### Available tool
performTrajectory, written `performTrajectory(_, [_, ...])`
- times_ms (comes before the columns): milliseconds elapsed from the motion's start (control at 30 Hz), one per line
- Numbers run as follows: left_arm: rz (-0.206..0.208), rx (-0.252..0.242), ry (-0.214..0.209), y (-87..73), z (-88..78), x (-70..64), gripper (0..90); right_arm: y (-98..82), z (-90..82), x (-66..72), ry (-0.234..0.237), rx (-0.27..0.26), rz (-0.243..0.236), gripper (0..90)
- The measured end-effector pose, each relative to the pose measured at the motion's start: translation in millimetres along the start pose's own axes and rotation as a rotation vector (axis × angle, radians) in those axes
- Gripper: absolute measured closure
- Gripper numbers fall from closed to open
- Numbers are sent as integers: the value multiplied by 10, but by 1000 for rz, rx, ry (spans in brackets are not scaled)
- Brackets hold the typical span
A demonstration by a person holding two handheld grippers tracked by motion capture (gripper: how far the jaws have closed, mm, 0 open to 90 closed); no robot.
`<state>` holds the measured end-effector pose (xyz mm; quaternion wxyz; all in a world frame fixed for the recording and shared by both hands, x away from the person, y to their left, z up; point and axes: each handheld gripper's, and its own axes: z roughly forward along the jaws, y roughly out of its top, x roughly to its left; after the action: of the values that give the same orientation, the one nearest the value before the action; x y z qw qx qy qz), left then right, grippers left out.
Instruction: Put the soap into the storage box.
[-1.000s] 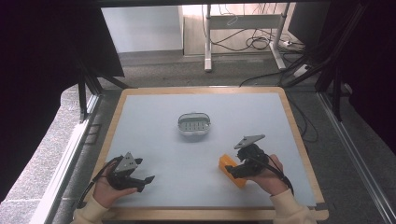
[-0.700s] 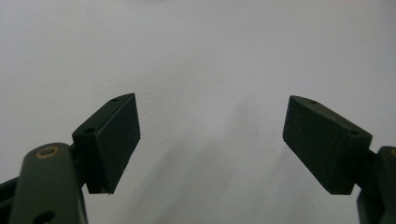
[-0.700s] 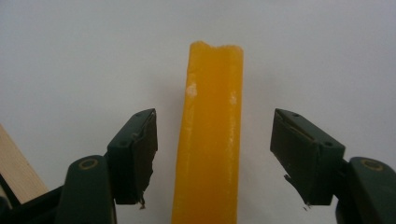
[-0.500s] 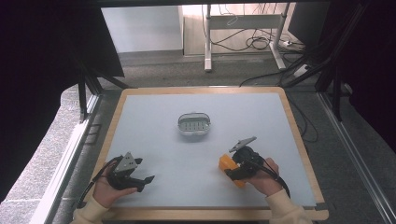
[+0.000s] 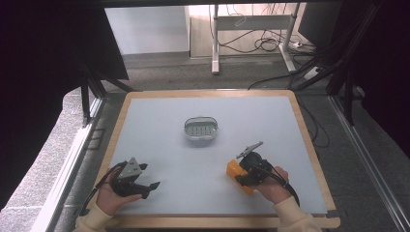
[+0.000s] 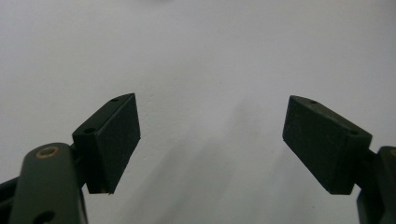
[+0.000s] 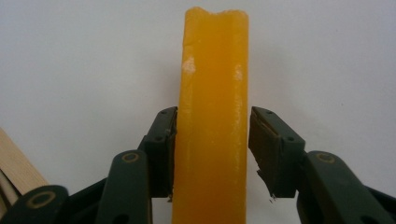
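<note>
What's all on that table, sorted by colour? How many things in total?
Orange: 1, the orange block between the right gripper jaws.
Clear with green: 1, the small dish.
Black: 2, the right gripper and the left gripper.
Total: 4.

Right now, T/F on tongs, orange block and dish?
1. The left tongs are open with nothing between the jaws. True.
2. The orange block sits between the jaws of the right tongs. True.
3. The orange block lies inside the metal dish. False: it is near the table's front right, apart from the dish.
4. The left tongs touch the dish. False: they are at the front left, far from it.
5. The dish stands near the table's middle. True.
</note>
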<state>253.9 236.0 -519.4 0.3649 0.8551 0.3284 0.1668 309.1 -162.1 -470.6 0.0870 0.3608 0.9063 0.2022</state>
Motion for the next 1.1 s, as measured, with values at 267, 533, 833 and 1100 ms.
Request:
performTrajectory(267, [0, -3, 0, 1, -5, 0, 191, 5, 13, 6, 3, 13, 7, 605])
performTrajectory(533, [2, -7, 4, 6, -17, -2, 191, 11, 5, 9, -1, 19, 15, 614])
performTrajectory(833, [3, -8, 7, 3, -18, 11, 191, 14, -58, -10, -1, -2, 21, 616])
performTrajectory(1100, [4, -4, 9, 3, -11, 3, 192, -2, -196, -44, 29, -54, 8, 616])
